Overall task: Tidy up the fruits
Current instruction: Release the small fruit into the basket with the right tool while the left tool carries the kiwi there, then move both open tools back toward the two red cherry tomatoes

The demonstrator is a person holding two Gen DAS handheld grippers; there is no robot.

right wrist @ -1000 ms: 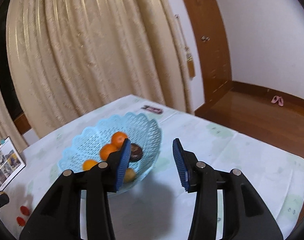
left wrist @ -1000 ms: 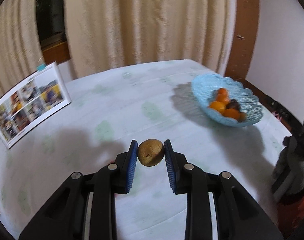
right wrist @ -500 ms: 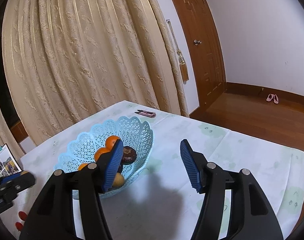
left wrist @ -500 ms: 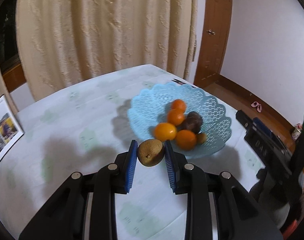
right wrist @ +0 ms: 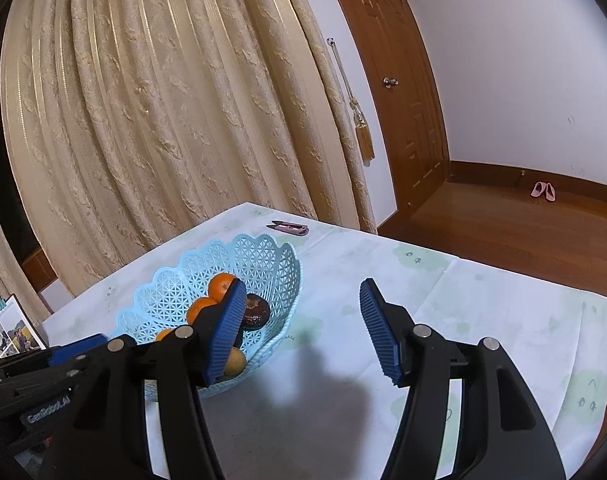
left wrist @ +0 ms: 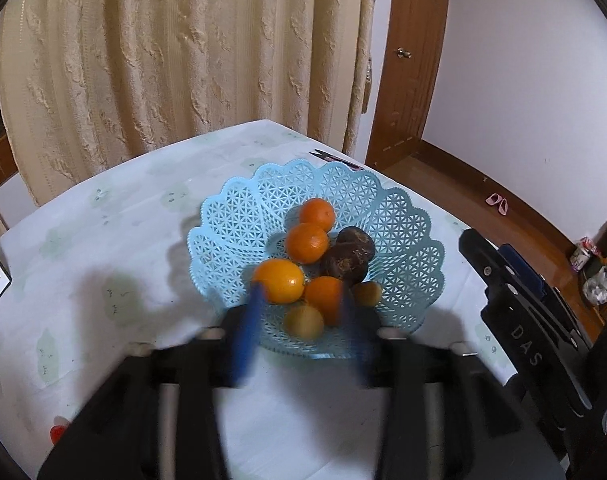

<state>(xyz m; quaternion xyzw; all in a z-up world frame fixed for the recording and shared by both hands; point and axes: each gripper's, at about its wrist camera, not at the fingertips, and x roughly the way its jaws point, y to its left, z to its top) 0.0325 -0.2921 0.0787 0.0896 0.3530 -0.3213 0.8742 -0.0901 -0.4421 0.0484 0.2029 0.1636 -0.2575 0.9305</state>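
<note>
**Left fingers spread over the basket, right fingers wide and empty**

Your left gripper [left wrist: 299, 320] hangs over the near rim of the pale blue basket [left wrist: 399, 232], a shallow plastic bowl with a lattice wall and a scalloped edge. Its blue ribbed fingers [left wrist: 247, 320] are smeared by motion blur, but they stand apart with nothing pinched between them. Between them, low in the near part of the basket, sits a small round brownish-yellow fruit [left wrist: 303, 322], blurred as well; whether it rests on the lattice or is in the air, you cannot tell.

Further in lie four smooth oranges: one at the far side [left wrist: 317, 213], one just nearer [left wrist: 306, 242], a lighter one on the left [left wrist: 281, 281] and one partly behind the right finger [left wrist: 323, 294]. Two dark, wrinkled, brown-purple fruits [left wrist: 349, 256] press together on the right, with a small yellowish fruit [left wrist: 368, 293] below them.

Your right gripper [right wrist: 299, 326] is held to the right of the basket [right wrist: 263, 258], above the desk [right wrist: 483, 320], which wears a pale cloth printed with faint green motifs. Its fingers [right wrist: 379, 330] are wide apart and grip nothing.

On the far edge of the desk lies a small pink clipper [right wrist: 288, 228]. Heavy cream curtains [right wrist: 163, 112] with a raised pattern hang behind, beside a brown wooden door [right wrist: 399, 80].
</note>
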